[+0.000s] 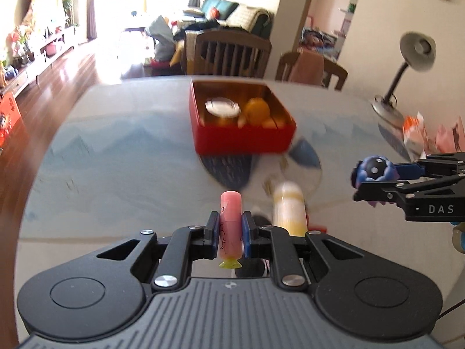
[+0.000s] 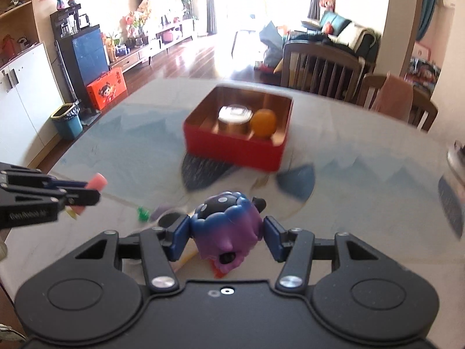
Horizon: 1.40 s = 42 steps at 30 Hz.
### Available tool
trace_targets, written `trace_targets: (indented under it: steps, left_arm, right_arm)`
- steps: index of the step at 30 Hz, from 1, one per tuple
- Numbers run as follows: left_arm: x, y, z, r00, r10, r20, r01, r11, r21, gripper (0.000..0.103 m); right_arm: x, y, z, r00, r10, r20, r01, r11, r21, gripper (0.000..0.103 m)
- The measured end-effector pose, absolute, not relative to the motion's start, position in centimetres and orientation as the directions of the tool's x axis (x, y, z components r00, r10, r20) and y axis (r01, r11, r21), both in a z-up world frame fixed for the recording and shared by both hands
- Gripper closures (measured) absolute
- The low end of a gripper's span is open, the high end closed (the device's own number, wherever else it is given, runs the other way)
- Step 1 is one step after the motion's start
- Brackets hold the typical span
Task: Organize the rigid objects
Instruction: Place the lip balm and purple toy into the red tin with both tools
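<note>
Left gripper (image 1: 230, 234): jaws nearly together, blue pads pinching a slim pink cylinder (image 1: 230, 226) at mid-length. Cylinder smooth, matte, rounded at its far end, faint dark doodles on its side, small yellow-green flared foot at the near end. It stands lengthwise between the pads, lower centre of the left wrist view, lifted clear of the surface (image 1: 116, 160).

Right gripper (image 2: 226, 237): jaws about half spread, blue pads pressed on either side of a lumpy toy figure (image 2: 229, 229). Toy is hard glossy plastic, blue scalloped top fading to purple below, black dome with pale dots on top, dark round hole low on its near face. Lower centre of the right wrist view; in the left wrist view it shows at the right edge.

Surface: glossy, pale, printed with blue mountain shapes and a dark blue patch; strong reflections.

Red box (image 2: 235, 148): rectangular, rounded corners, red outer walls, shiny gold metallic inside. Upper centre of both views, resting on the surface. Inside: a round clear-lidded tin (image 2: 234, 115) and an orange ball (image 2: 263, 123) just beside it on the right.

Loose on the surface: a blurred cream-and-yellow capsule (image 1: 289, 209), lower centre right of the left wrist view, just beside the left jaws; a small green piece (image 2: 143, 213), too blurred to tell its shape.

Grey desk lamp (image 1: 407, 67), round shade, curved neck, upper right of the left wrist view.
</note>
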<state>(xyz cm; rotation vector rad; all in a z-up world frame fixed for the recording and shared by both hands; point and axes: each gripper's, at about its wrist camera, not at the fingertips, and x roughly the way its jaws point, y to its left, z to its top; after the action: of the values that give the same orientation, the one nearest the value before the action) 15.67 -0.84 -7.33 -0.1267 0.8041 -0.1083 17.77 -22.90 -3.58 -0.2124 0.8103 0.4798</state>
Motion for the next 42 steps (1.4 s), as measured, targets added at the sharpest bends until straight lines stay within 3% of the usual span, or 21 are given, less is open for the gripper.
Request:
trace_targets:
  steps: [16,26,42]
  left_arm:
    - [26.1,-1.7,-3.8,0.721,-0.112,-0.684,0.034,0.991,-0.126,0.087]
    - [33.4,-3.1,-5.5,0.705,-0.055,-0.707,0.016,0.998,-0.061,0.087]
    - [41.1,-5.0,-10.9,0.588,-0.039,-0.808,0.021,0.999,-0.033,0.087]
  right_arm:
    - [28.9,-24.1,-0.3,0.66,0.328,-0.676,-0.485,0.873,-0.05,0.049]
    - [36.0,-24.1,-2.0,0.653,0.298,-0.697,-0.501,0.86,-0.102,0.049]
    - [44.6,-18.7,-7.5,0.567,0.348,-0.747,-0.559,0.828,-0.039,0.049]
